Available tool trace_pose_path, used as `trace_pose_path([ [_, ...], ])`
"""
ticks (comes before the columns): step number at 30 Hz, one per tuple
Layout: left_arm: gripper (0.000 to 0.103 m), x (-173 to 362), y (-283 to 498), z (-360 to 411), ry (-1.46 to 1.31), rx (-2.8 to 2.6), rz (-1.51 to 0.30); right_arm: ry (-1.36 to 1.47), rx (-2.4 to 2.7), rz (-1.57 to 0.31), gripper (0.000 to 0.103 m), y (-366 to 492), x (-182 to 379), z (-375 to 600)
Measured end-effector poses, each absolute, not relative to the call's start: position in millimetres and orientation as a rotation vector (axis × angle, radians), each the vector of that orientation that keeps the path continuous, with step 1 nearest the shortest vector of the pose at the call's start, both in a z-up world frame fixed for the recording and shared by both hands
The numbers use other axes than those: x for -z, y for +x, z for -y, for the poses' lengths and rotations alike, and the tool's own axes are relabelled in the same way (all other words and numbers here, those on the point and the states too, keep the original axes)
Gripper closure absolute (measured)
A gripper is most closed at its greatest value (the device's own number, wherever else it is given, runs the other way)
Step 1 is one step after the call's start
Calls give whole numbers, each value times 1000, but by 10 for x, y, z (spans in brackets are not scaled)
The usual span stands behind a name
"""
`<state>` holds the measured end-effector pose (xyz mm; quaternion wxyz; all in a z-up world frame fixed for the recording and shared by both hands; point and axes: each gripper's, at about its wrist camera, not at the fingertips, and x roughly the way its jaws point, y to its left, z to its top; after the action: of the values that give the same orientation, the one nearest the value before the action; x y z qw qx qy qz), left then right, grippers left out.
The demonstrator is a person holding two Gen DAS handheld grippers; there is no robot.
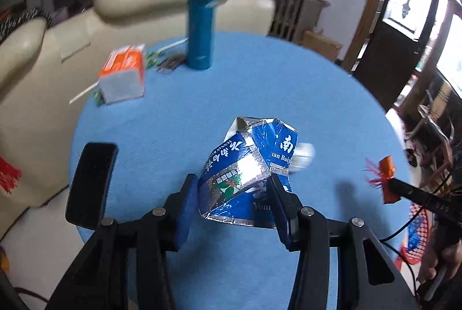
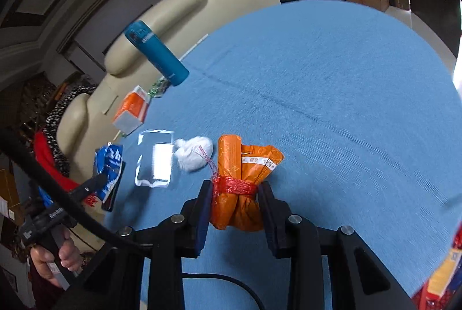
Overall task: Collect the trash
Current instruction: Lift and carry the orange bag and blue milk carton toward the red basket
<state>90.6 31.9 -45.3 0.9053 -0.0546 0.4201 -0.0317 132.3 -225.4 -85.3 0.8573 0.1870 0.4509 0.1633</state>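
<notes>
My left gripper [image 1: 234, 194] is shut on a crushed blue and silver carton [image 1: 251, 154] and holds it lifted over the round blue table [image 1: 260, 84]. A crumpled white tissue [image 1: 304, 155] shows just behind the carton. My right gripper [image 2: 234, 197] is shut on a folded orange wrapper [image 2: 242, 165] tied with a red net band, also off the table. The white tissue ball [image 2: 193, 154] lies on the cloth to the wrapper's left. Each view catches the other gripper: the right gripper [image 1: 389, 185] with its orange wrapper [image 1: 388, 180], and the left gripper [image 2: 98, 183] with its blue carton [image 2: 108, 162].
A black phone [image 1: 91, 185] lies near the table's left edge, seen as a glossy phone [image 2: 156, 162] from the right. A teal flask [image 1: 202, 24] and an orange-and-white tissue pack [image 1: 122, 73] stand at the far side. A cream sofa [image 1: 43, 64] lies beyond. A person's hand [image 2: 57, 258] grips the left handle.
</notes>
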Motion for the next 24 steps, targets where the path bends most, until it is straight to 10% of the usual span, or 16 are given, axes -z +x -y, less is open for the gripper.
trace_pose_path([
  [24,52,-98,3,1432,151,422,-732,507,-126,-636,69,-566,54,3573],
])
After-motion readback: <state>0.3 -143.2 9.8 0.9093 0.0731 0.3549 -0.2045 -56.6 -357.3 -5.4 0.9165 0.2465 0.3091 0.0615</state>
